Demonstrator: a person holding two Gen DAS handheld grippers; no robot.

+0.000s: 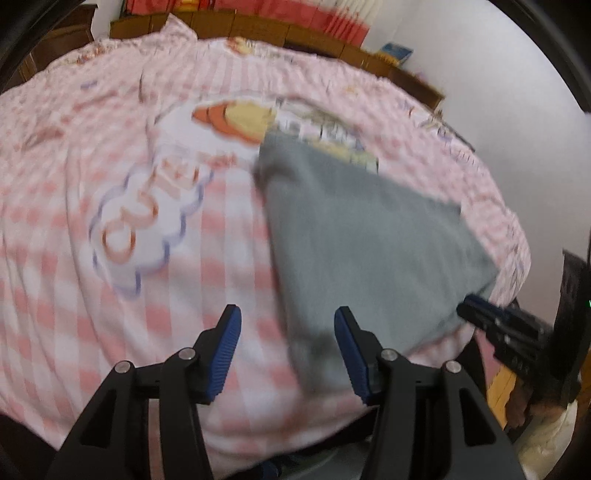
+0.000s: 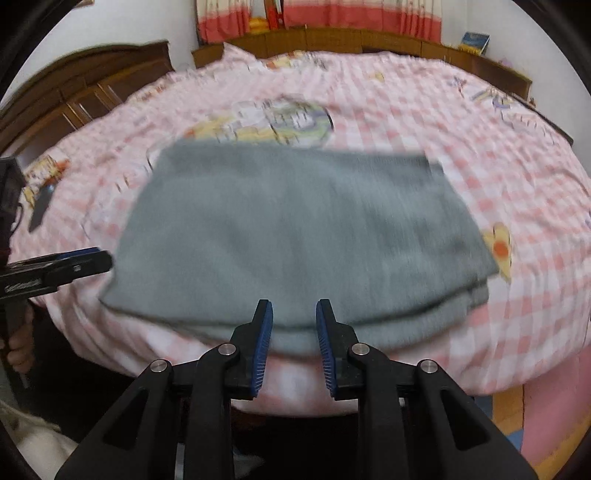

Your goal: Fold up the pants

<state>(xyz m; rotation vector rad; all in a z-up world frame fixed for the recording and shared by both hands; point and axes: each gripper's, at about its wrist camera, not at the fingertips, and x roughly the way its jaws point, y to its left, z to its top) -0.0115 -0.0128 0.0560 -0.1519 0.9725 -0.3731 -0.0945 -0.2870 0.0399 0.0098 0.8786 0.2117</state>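
The grey pants [image 2: 295, 236] lie folded into a flat stack on the pink checked bedspread [image 2: 480, 147], near the bed's front edge. In the left wrist view the pants [image 1: 369, 251] are to the right of centre. My left gripper [image 1: 288, 317] is open and empty, over the pants' left edge; it also shows in the right wrist view [image 2: 99, 258] at the pants' left side. My right gripper [image 2: 294, 308] is open and empty, just in front of the pants' near edge. It shows in the left wrist view [image 1: 469, 304] at the pants' right corner.
The bedspread [image 1: 110, 295] has cartoon prints. A wooden headboard [image 2: 332, 37] and striped curtains [image 2: 362, 14] are behind the bed. A dark wooden cabinet [image 2: 74, 85] stands at the left. A blue box [image 2: 476, 40] sits on the headboard ledge. The floor [image 2: 546, 417] is at lower right.
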